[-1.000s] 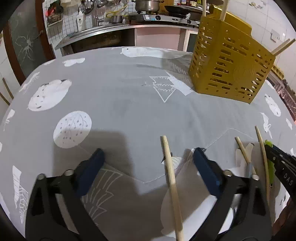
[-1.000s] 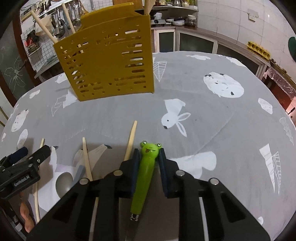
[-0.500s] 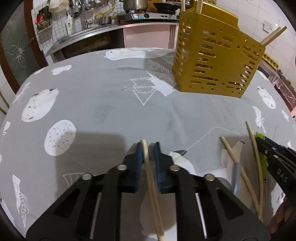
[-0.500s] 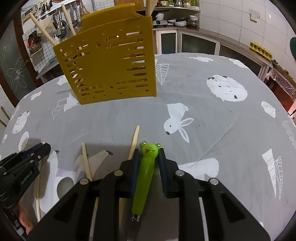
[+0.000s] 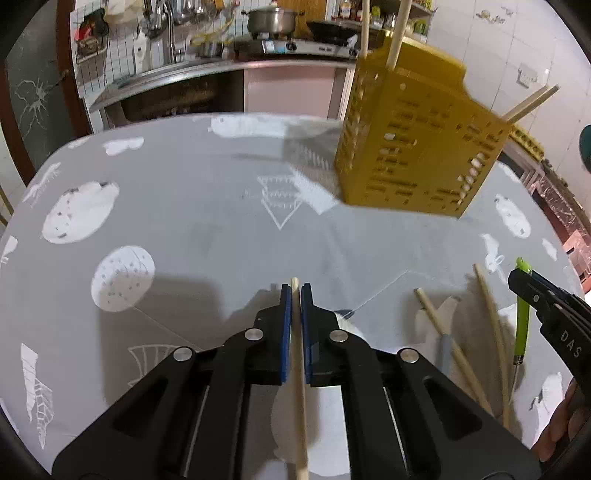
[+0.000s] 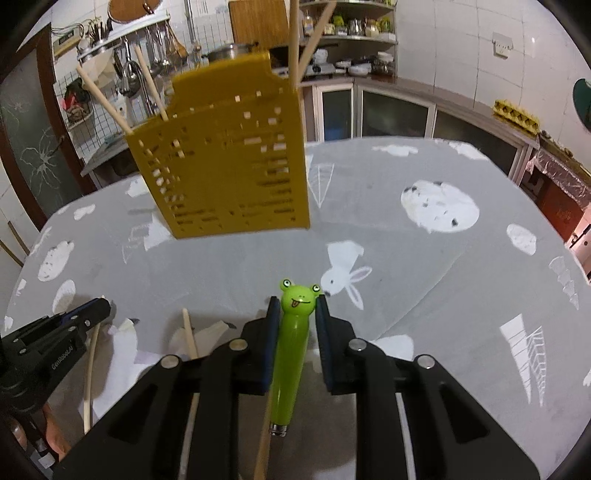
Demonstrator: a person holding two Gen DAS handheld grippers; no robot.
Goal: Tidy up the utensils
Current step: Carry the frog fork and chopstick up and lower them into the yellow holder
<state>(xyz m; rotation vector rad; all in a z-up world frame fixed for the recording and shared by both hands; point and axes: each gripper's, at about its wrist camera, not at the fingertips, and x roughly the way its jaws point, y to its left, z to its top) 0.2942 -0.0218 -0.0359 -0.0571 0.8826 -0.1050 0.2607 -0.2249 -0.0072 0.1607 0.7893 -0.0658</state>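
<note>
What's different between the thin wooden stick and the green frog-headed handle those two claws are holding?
The thin wooden chopstick in the left gripper is pale, plain and slender; the green frog-faced utensil handle in the right gripper is bright, glossy and much thicker, so those jaws stand wider apart. Both are clamped between blue pads.

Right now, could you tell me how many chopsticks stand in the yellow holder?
4: two chopsticks lean out of the yellow holder at left, two rise at its right; others may hide inside.
</note>
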